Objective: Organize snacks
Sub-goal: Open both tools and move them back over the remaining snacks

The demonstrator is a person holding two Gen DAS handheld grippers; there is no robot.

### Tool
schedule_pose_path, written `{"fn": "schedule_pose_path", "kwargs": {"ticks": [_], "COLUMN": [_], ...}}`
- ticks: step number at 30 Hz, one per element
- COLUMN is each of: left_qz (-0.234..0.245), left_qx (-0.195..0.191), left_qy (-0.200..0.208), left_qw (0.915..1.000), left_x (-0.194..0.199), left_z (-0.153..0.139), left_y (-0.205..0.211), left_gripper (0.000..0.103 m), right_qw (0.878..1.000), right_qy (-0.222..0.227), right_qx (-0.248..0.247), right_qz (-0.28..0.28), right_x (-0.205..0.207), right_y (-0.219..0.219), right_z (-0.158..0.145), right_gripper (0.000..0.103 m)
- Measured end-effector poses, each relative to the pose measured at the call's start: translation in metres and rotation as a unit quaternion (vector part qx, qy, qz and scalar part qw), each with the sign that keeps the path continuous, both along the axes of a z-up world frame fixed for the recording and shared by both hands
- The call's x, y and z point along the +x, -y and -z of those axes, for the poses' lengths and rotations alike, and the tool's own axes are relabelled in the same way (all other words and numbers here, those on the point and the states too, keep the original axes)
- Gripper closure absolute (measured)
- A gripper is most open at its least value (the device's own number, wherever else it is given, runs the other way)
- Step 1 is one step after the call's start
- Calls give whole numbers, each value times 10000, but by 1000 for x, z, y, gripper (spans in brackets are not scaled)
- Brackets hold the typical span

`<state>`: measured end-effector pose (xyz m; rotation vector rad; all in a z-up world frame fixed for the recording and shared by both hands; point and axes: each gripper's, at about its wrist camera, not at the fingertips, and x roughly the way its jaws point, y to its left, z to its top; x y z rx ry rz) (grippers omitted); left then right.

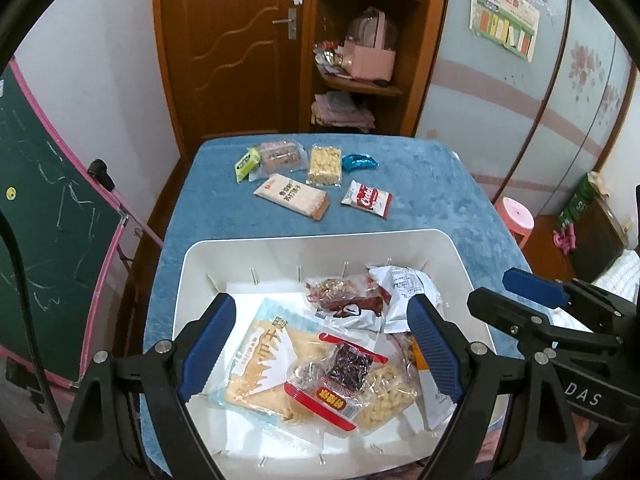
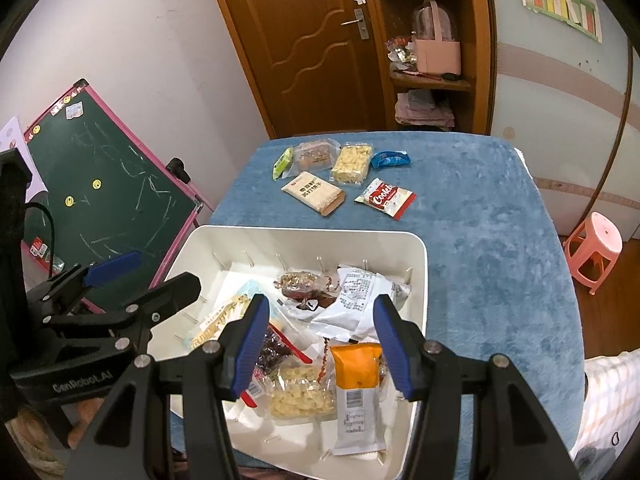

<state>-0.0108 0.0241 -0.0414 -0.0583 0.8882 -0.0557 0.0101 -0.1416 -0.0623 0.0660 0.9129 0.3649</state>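
Hovering over the white bin [image 1: 200, 256] in the lower half of both views, the left tongs [image 1: 320, 344] gape wide and the right tongs [image 2: 322, 344] stand partly open; neither grips anything. Snack packets fill the bin, an orange-topped packet [image 2: 356, 368] lying below the right tongs. Six more packets wait on the blue bench [image 1: 432, 200] at upper centre, among them a red-and-white cookie packet [image 1: 368, 198].

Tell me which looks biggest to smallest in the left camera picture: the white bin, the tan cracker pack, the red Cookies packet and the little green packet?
1. white bin, though it is also nearest the camera
2. tan cracker pack
3. red Cookies packet
4. little green packet
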Motion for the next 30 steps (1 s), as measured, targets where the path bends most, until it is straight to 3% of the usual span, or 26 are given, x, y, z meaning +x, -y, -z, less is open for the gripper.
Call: {"fn": "schedule_pose_path", "kwargs": {"ticks": [5, 13, 23, 26, 30], "left_qz": [-28, 61, 1, -114, -124], "left_qx": [115, 785, 1234, 1444, 1325], "left_qy": [-59, 188, 608, 714, 628], "left_qw": [9999, 9967, 9905, 9869, 9891], "left_x": [17, 57, 127, 156, 201], "left_z": [-12, -55, -128, -141, -145], "left_y": [-8, -13, -18, -18, -22], "left_gripper": [16, 16, 15, 15, 15], "right_qw": [10000, 9998, 9980, 9982, 9987], "right_qy": [21, 189, 593, 575, 503], "right_qx": [23, 43, -200, -172, -90], "right_qz": [21, 8, 68, 95, 45], "right_x": [11, 51, 137, 168, 210], "right_y": [5, 18, 37, 42, 48], "right_z": [-6, -48, -117, -130, -136], "right_gripper": [48, 48, 48, 48, 48]}}
